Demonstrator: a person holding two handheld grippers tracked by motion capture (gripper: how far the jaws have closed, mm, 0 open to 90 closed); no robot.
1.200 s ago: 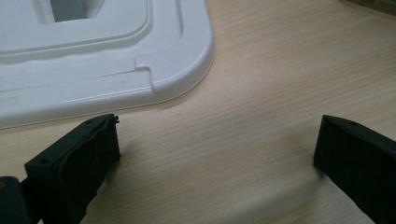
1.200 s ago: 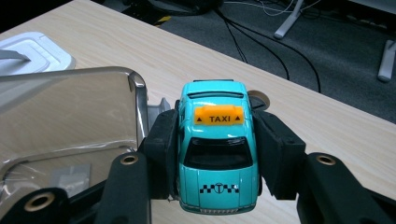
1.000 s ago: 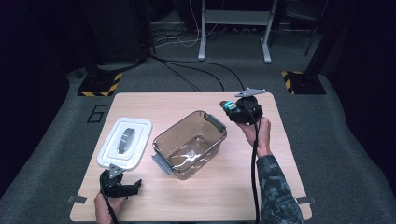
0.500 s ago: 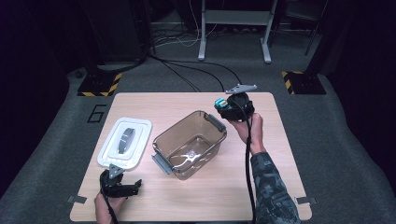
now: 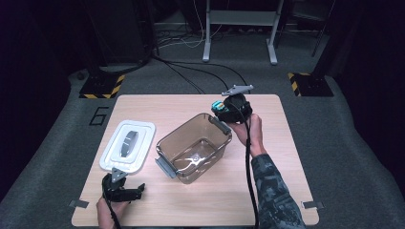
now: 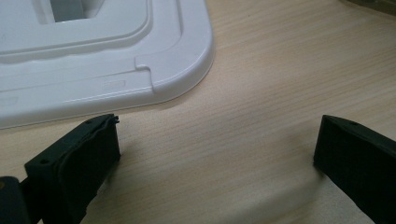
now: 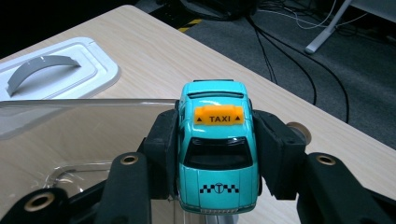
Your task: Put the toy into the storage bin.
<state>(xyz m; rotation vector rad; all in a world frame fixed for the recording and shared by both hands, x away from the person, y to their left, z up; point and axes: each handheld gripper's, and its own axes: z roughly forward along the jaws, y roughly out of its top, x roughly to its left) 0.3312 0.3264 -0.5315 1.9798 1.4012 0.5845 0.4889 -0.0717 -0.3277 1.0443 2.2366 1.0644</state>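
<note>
Carrying the taxi (image 7: 218,151) clenched in our right claw (image 5: 220,108), we've just reached the bin (image 5: 193,148) rim; the left claw (image 6: 219,158) rests released beside the lid (image 6: 93,56).

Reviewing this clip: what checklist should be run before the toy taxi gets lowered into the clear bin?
1. Toy taxi clamped on both sides by the right gripper: ok.
2. Clear bin open, with the white lid lying apart on the table: ok.
3. Taxi at the bin's far rim, above its floor: ok.
4. Bin floor free of other things: cannot tell, glare.
5. Left gripper open on bare table beside the lid, away from the bin: ok.
</note>
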